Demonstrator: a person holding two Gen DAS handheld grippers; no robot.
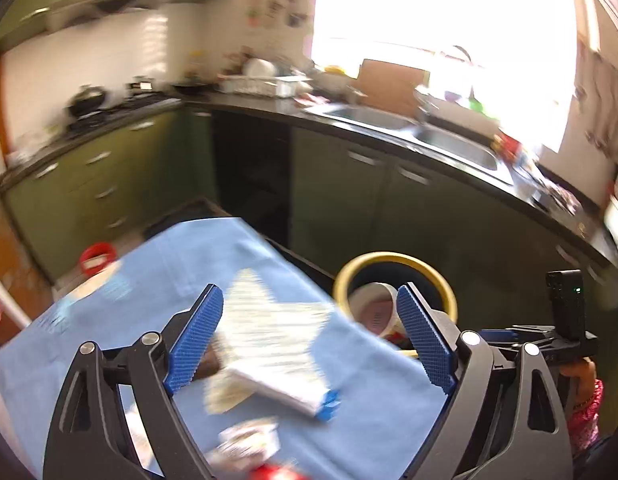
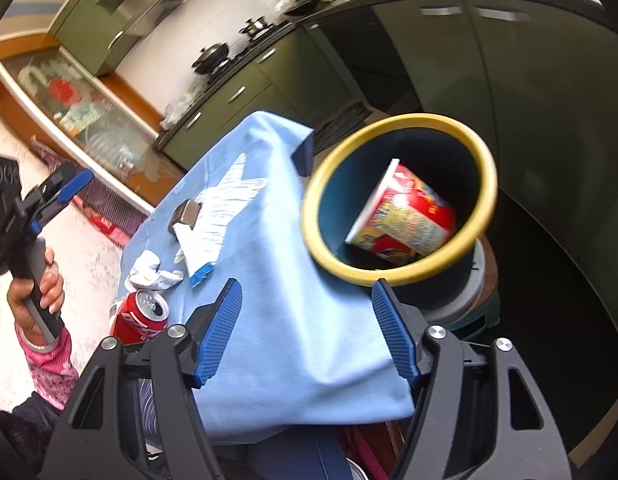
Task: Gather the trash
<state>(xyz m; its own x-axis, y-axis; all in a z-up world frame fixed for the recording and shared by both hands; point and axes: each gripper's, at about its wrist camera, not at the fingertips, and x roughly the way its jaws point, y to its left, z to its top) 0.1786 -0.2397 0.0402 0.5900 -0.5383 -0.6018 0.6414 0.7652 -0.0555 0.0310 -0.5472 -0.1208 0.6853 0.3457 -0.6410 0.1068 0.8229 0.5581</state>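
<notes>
A dark bin with a yellow rim (image 2: 401, 196) stands beside the table's blue cloth (image 2: 293, 320), and a red instant-noodle cup (image 2: 405, 216) lies tilted inside it. On the cloth lie a white wrapper with a blue end (image 2: 197, 248), crumpled white paper (image 2: 153, 272), a small dark object (image 2: 185, 214) and an opened red can (image 2: 143, 316). My right gripper (image 2: 307, 284) hovers open over the cloth's near corner, just short of the bin. My left gripper (image 1: 309, 292) is open and empty above the wrapper (image 1: 277, 360), with the bin rim (image 1: 393, 258) and cup (image 1: 373, 312) beyond it.
Green cabinets (image 1: 89, 184) under a dark worktop wrap around the far side, with a steel sink (image 1: 457, 148) below a bright window and pots on a hob (image 2: 213, 60). A red-lidded item (image 1: 97, 258) sits on the floor to the left. A glass-fronted shelf (image 2: 81, 120) runs along the left.
</notes>
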